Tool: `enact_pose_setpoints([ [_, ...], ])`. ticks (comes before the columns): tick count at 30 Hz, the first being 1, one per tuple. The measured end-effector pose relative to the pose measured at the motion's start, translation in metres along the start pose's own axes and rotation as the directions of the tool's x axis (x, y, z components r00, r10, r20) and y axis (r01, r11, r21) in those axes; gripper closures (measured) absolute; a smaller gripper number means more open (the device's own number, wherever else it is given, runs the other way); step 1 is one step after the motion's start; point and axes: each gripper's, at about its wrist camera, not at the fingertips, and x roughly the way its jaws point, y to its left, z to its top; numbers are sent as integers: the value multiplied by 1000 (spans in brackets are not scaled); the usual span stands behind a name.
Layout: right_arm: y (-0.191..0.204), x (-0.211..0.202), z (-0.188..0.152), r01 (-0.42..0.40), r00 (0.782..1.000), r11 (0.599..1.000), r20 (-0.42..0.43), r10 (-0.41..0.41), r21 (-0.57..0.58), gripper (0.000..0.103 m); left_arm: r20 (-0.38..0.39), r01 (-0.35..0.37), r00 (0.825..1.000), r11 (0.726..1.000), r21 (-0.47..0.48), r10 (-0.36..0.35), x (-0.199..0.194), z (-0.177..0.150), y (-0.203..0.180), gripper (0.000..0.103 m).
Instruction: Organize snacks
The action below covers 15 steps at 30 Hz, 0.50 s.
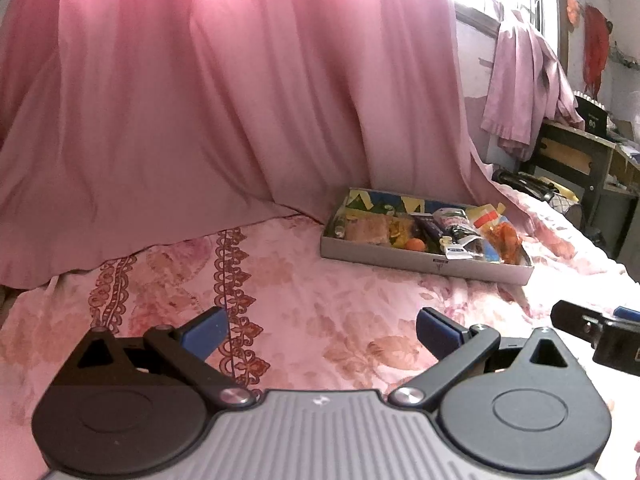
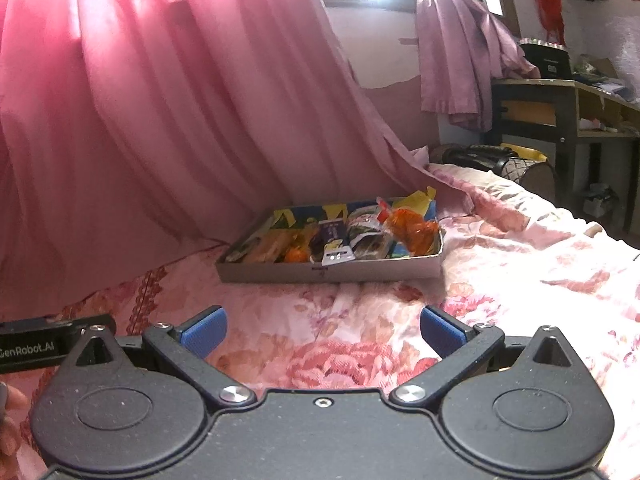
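A shallow grey cardboard box (image 1: 424, 261) (image 2: 360, 271) lies on the pink floral bedspread, ahead of both grippers. It holds several snack packets, among them an orange crinkly bag (image 1: 507, 242) (image 2: 412, 228), a small orange round item (image 1: 415, 244) (image 2: 295, 255), a dark purple packet (image 1: 428, 228) (image 2: 330, 236) and a white sachet (image 1: 454, 251) (image 2: 338, 257). My left gripper (image 1: 322, 330) is open over the bedspread, short of the box, with nothing between its blue pads. My right gripper (image 2: 323, 330) is open too and holds nothing.
A pink curtain (image 1: 224, 92) (image 2: 168, 112) hangs behind the box. At the right stand a dark wooden desk (image 1: 576, 156) (image 2: 560, 108), a black bag (image 2: 480, 158) and lilac cloth (image 2: 456, 48) hung by the window. The right gripper's body (image 1: 600, 332) shows in the left wrist view.
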Motion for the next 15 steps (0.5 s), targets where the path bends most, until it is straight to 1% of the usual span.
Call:
enact_pose_setpoints([
  [2,0,0,-2,3,1000,1000,-12,-3,-5,1,-5,-2,1000,1000,-4,2,0,-1,1,0],
  [6,0,3,-6,36,999,999,-33,-37,-10,1,-19,-7,1000,1000,-9,6,1,-2,2,0],
  [15,1,9,-9,43,997,999,-62,-45,-28,1,-44,-10,999,1000,17,11,4,-5,-1,0],
])
